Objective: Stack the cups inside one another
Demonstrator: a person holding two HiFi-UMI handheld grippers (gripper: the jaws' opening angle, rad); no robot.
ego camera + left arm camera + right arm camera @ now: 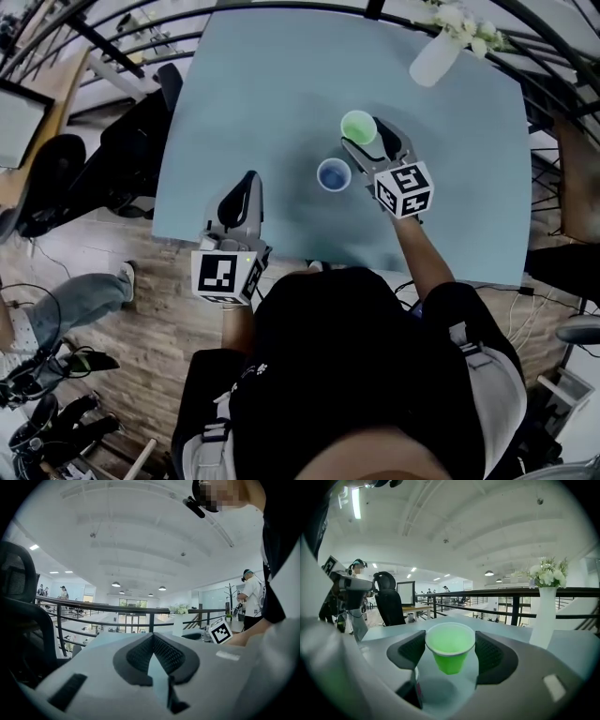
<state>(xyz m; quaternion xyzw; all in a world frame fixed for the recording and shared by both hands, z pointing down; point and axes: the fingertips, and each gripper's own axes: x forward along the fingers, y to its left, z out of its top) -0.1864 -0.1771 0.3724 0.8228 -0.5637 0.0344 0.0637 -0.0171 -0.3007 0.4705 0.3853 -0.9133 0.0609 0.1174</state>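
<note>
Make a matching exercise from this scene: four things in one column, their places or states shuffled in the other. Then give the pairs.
1. green cup
2. blue cup
3. white vase
4. left gripper

A. at the far corner of the table
B. jaws together, nothing between them
C. clamped in the right gripper
D. standing on the table, mouth up

Pairs: 1-C, 2-D, 3-A, 4-B

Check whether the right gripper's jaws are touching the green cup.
Touching. The right gripper view shows the green cup pinched at its rim by both jaws of the right gripper.
</note>
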